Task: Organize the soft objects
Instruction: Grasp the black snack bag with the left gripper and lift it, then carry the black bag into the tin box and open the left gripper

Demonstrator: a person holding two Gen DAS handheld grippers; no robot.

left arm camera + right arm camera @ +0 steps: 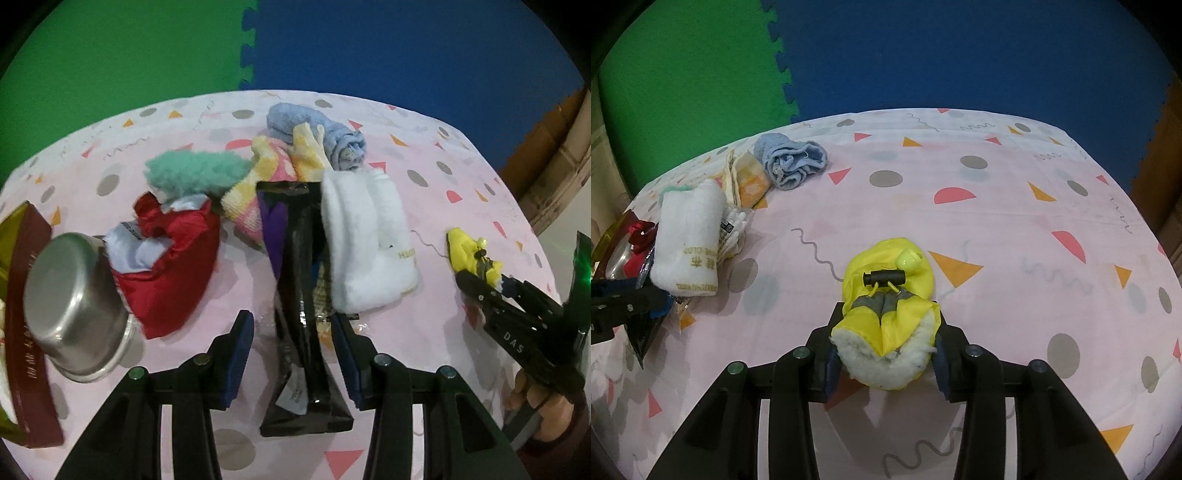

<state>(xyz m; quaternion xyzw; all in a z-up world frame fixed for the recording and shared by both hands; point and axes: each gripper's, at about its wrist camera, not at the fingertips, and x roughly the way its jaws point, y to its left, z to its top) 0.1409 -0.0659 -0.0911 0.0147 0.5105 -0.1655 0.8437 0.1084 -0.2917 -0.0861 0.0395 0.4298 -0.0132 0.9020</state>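
Note:
A glossy black pouch [303, 314] lies on the pink patterned tablecloth [461, 177], its near half between the fingers of my left gripper [291, 319]. The jaws are open, with a gap beside each blue pad. Beyond lie a folded white towel [365, 243], a yellow-pink checked cloth [266, 177], a rolled blue towel [317, 129], teal fluff [192, 171] and a red fabric bag [173, 266]. My right gripper [890, 314] is shut on a yellow fleece-lined pouch [886, 295] that rests on the cloth, and it also shows at the right edge [469, 277] of the left wrist view.
A steel bowl [74, 306] lies tipped against a dark red box [26, 332] at the left edge. A hand [546, 406] holds the right gripper. Green and blue foam mats [923, 55] lie past the far table edge. The left gripper [624, 302] shows at the left of the right wrist view.

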